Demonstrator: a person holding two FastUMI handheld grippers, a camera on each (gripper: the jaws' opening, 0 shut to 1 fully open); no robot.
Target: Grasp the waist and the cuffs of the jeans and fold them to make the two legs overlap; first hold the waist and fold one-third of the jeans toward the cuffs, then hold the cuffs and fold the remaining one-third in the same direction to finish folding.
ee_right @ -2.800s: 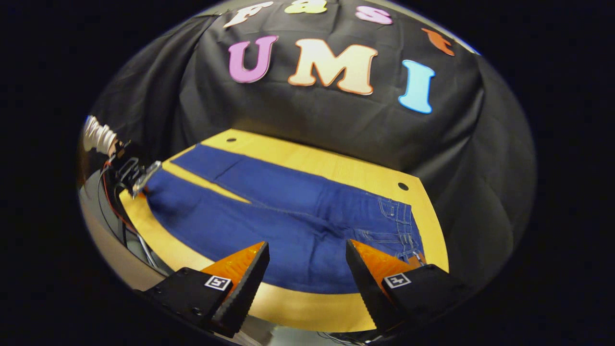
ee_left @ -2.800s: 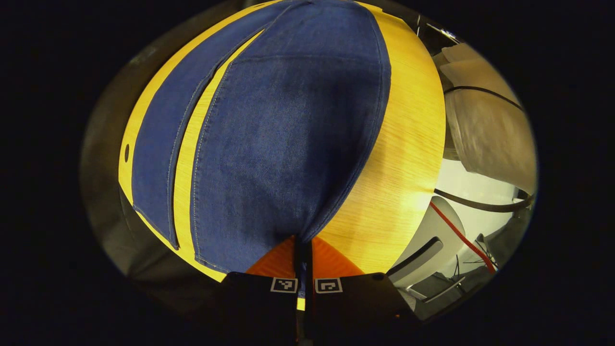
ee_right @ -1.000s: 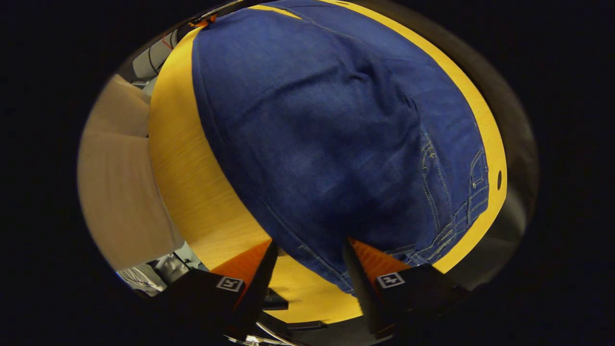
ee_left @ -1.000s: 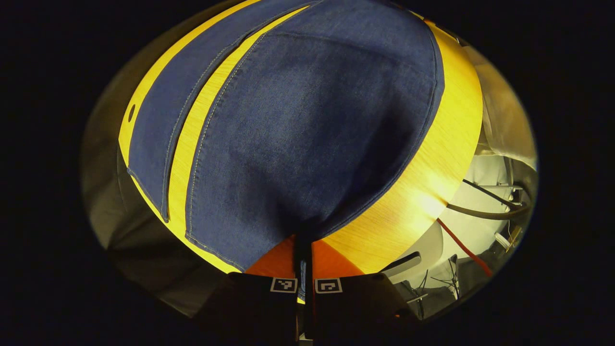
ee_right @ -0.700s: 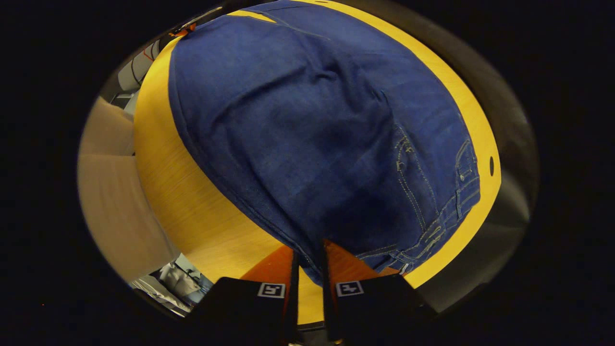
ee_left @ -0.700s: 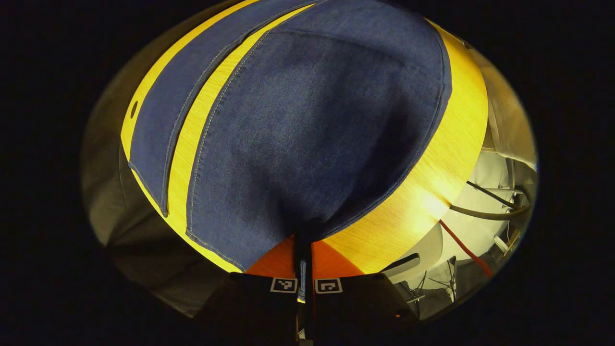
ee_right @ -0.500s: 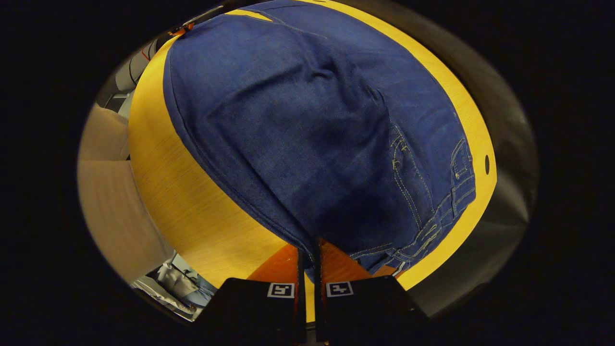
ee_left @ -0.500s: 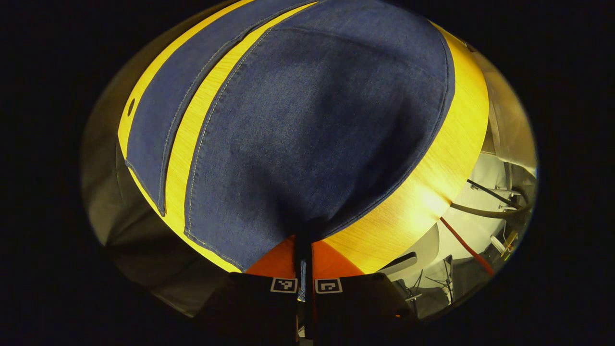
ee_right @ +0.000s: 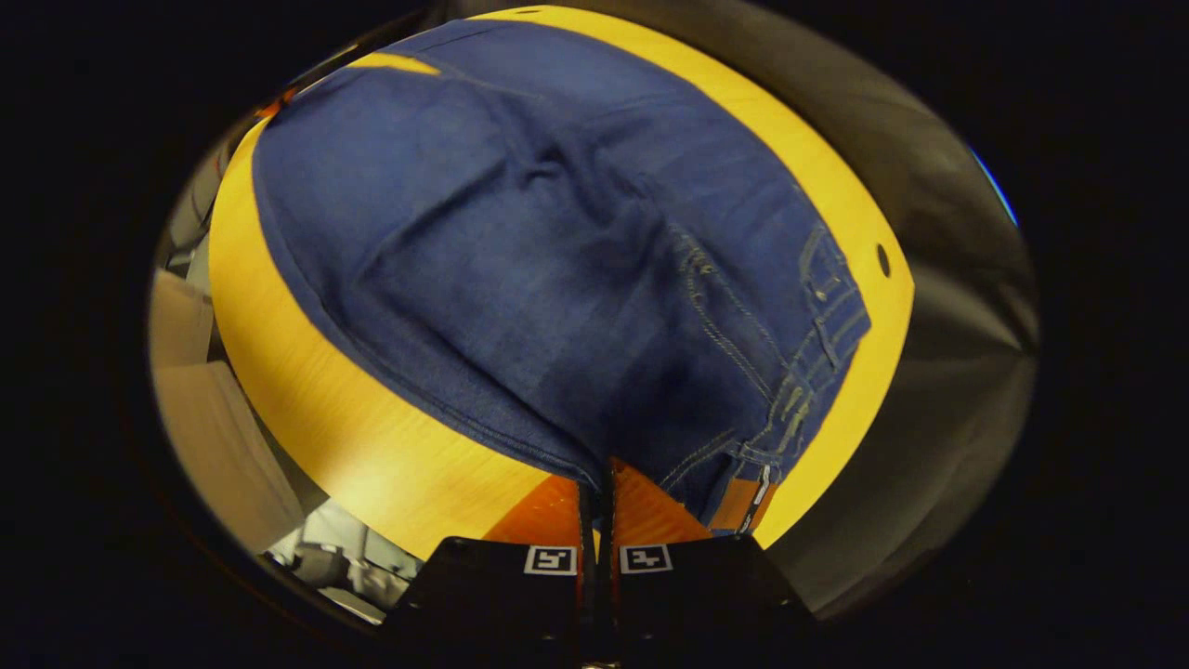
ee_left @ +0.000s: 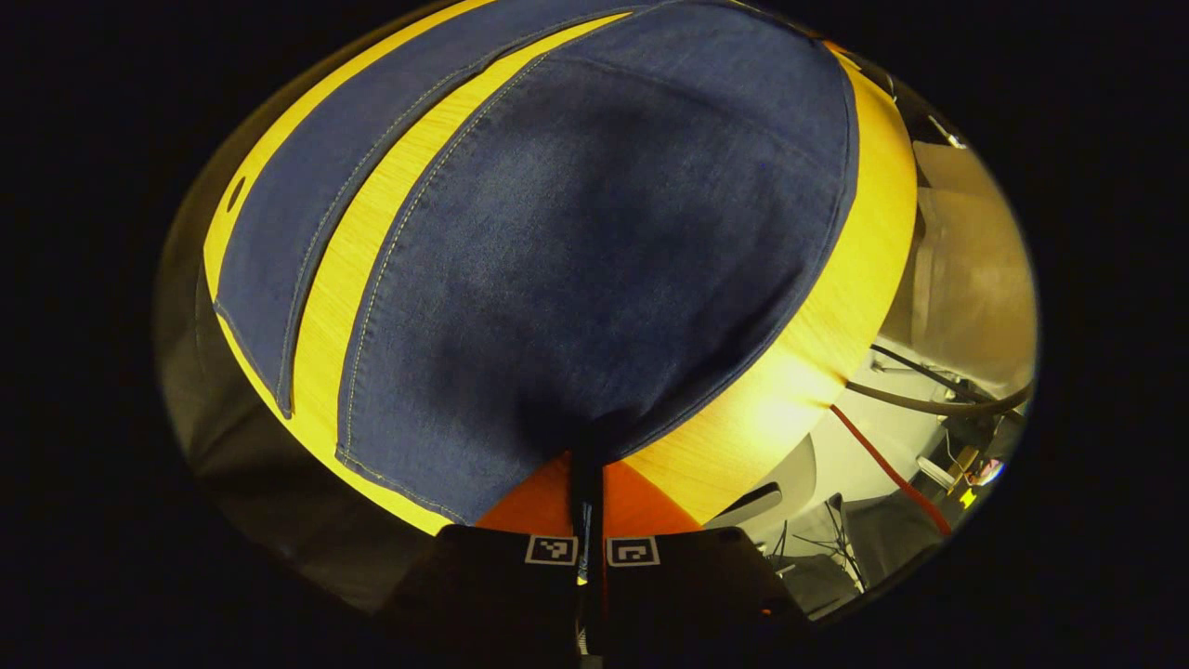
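Blue jeans [ee_left: 594, 242] lie spread on a yellow wooden table [ee_left: 817, 344], the two legs apart with a strip of table between them. My left gripper [ee_left: 587, 465] is shut on the near leg's edge by the cuff, and the cloth rises a little from the table there. In the right gripper view the waist with its belt loops [ee_right: 817, 316] lies at the right. My right gripper [ee_right: 599, 478] is shut on the jeans' near edge [ee_right: 520, 307] close to the waist, where the fabric bunches up into folds.
A round hole [ee_right: 881, 259] marks the table's far corner past the waist, and another hole [ee_left: 234, 193] sits beyond the far cuff. Off the near table edge are a person's light sleeve [ee_left: 966, 279], cables with a red cord [ee_left: 882, 465] and a chair [ee_left: 771, 492].
My right gripper came down over the jeans and closed on the near edge by the waist, and now lifts it slightly. My left gripper stayed shut on the cuff edge and has shifted a little.
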